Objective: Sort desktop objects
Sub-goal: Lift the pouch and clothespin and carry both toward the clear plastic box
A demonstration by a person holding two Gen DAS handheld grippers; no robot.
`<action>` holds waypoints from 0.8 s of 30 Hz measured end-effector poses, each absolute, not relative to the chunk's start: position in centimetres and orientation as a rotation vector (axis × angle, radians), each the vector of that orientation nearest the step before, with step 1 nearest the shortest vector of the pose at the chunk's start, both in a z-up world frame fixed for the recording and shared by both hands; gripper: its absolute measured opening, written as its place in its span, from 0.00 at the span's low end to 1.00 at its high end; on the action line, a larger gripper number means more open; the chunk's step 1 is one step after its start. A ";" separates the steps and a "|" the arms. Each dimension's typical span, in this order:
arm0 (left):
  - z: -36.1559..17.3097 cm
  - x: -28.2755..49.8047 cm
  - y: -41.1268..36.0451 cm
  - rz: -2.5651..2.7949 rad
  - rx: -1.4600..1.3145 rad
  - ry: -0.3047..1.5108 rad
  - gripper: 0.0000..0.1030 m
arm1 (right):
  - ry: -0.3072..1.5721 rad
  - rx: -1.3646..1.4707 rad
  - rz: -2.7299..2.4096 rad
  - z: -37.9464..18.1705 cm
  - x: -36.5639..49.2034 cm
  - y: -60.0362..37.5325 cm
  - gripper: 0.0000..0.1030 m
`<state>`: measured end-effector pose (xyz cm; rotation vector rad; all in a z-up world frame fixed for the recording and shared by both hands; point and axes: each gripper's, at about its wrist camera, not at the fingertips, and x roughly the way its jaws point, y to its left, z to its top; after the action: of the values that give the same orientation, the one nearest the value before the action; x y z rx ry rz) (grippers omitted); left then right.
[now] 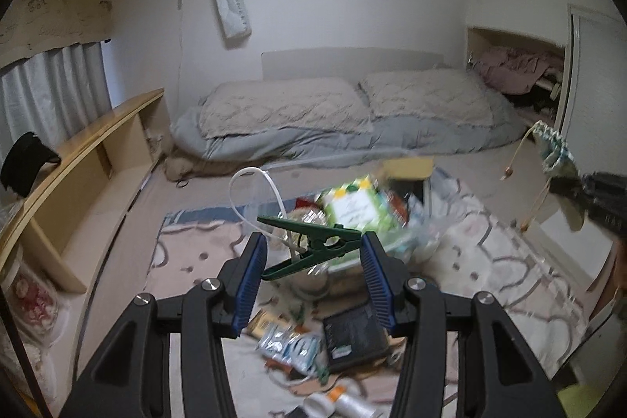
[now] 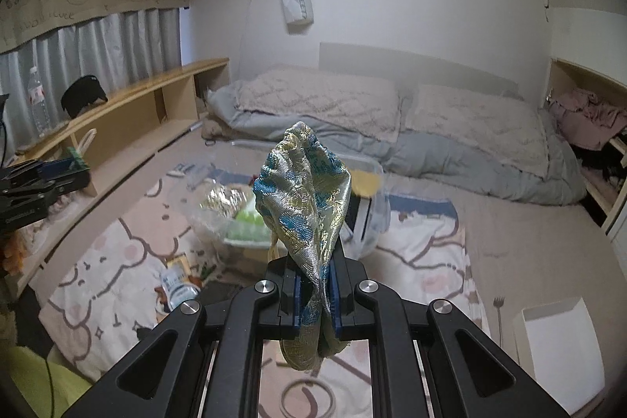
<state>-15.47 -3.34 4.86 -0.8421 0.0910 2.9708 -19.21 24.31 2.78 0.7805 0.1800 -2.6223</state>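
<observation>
A dark green plastic clip (image 1: 313, 241) hangs crosswise between the blue pads of my left gripper (image 1: 313, 249), which is shut on it above the cluttered floor. My right gripper (image 2: 315, 285) is shut on a shiny gold-and-blue brocade pouch (image 2: 301, 190), whose fabric stands up above the pads and hangs below them. In the left wrist view the right gripper (image 1: 564, 185) shows at the right edge with the pouch (image 1: 554, 151) and its dangling cords. In the right wrist view the left gripper (image 2: 78, 175) sits at the left edge with the clip (image 2: 76, 155).
A clear plastic bin (image 2: 372, 214) with packets inside stands on the patterned rug (image 2: 98, 281). A black box (image 1: 352, 335), a blue-white packet (image 1: 290, 339) and a white bottle (image 1: 345, 402) lie below. A white box (image 2: 556, 339) and a fork (image 2: 498, 312) lie right. Beyond are bedding (image 1: 352, 120) and a shelf (image 1: 78, 151).
</observation>
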 end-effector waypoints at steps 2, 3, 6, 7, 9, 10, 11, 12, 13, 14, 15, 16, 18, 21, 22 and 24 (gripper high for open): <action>5.4 -16.4 -2.6 2.967 -0.827 0.093 0.48 | 0.166 0.758 -2.624 3.3 -19.5 24.0 0.11; 5.6 -16.8 -2.2 2.966 -0.818 0.095 0.48 | 0.156 0.748 -2.622 3.6 -19.7 23.8 0.11; 6.1 -18.2 -1.1 2.953 -0.802 0.082 0.48 | 0.137 0.729 -2.615 4.1 -20.5 23.4 0.11; 6.3 -18.8 -0.8 2.947 -0.797 0.072 0.48 | 0.127 0.721 -2.612 4.2 -21.0 23.1 0.11; 6.5 -19.7 -0.1 2.936 -0.785 0.056 0.48 | 0.110 0.715 -2.609 4.3 -21.8 22.8 0.11; 6.6 -20.2 0.2 2.932 -0.778 0.048 0.48 | 0.098 0.712 -2.605 4.3 -22.2 22.7 0.11; 6.7 -20.7 0.4 2.928 -0.770 0.039 0.48 | 0.084 0.711 -2.601 4.2 -22.7 22.5 0.11; 6.8 -21.3 0.7 2.923 -0.761 0.027 0.48 | 0.072 0.711 -2.597 4.2 -23.1 22.3 0.11; 6.8 -22.0 0.9 2.918 -0.751 0.015 0.48 | 0.058 0.713 -2.593 3.9 -23.9 22.1 0.11; 6.8 -22.5 1.0 2.915 -0.743 0.004 0.48 | 0.051 0.716 -2.592 3.7 -24.3 22.0 0.11; 6.6 -23.2 1.1 2.909 -0.737 -0.007 0.48 | 0.044 0.727 -2.592 3.3 -25.0 21.8 0.11; 6.6 -23.6 1.1 2.903 -0.734 -0.018 0.48 | 0.042 0.735 -2.593 3.0 -25.4 21.8 0.11; 6.1 -24.9 1.3 2.885 -0.732 -0.042 0.48 | 0.046 0.766 -2.590 2.0 -26.9 21.5 0.11; 4.9 -26.8 1.5 2.856 -0.747 -0.053 0.48 | 0.082 0.823 -2.599 0.4 -29.4 21.0 0.11; 4.5 -27.5 1.6 2.844 -0.755 -0.061 0.48 | 0.078 0.842 -2.601 -0.1 -30.4 21.1 0.11; 3.6 -29.0 1.5 2.820 -0.774 -0.092 0.48 | 0.057 0.868 -2.602 -0.9 -31.8 21.2 0.11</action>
<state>-28.95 1.48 3.61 -0.7736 -0.0918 2.8201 -31.80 21.20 -0.92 0.8680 0.0571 -2.6022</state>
